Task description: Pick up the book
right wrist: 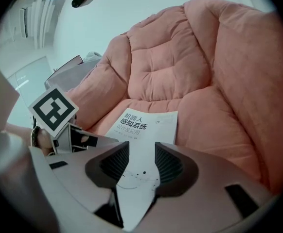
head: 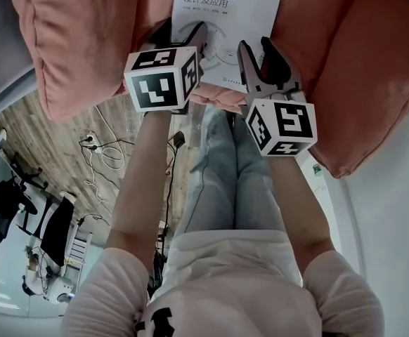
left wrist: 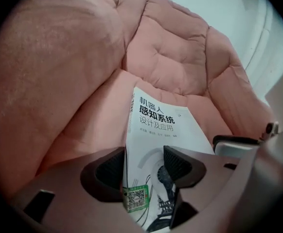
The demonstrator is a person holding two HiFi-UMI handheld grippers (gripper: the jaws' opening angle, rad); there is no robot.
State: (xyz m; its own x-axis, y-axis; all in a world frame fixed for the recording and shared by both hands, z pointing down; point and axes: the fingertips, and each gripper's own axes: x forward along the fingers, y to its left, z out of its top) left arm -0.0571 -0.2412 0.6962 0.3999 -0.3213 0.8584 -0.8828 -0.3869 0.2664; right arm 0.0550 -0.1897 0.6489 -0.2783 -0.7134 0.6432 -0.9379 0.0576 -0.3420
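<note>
A white book (head: 229, 20) with dark Chinese print lies on the seat of a pink armchair (head: 78, 41). My left gripper (head: 183, 42) is at the book's near left corner. In the left gripper view (left wrist: 144, 165) the jaws stand wide, with the spine edge of the book (left wrist: 156, 125) between them and a green sticker low down. My right gripper (head: 261, 56) is at the near right corner. In the right gripper view (right wrist: 141, 161) the jaws stand partly apart and the book (right wrist: 146, 125) shows white between them. Neither pair of pads visibly presses.
Thick pink armrests (head: 373, 83) rise on both sides of the seat, with the tufted backrest (left wrist: 175, 57) behind. My legs in jeans (head: 232, 181) reach to the seat's front. On the wooden floor at left lie cables (head: 102, 149) and a dark office chair (head: 4, 206).
</note>
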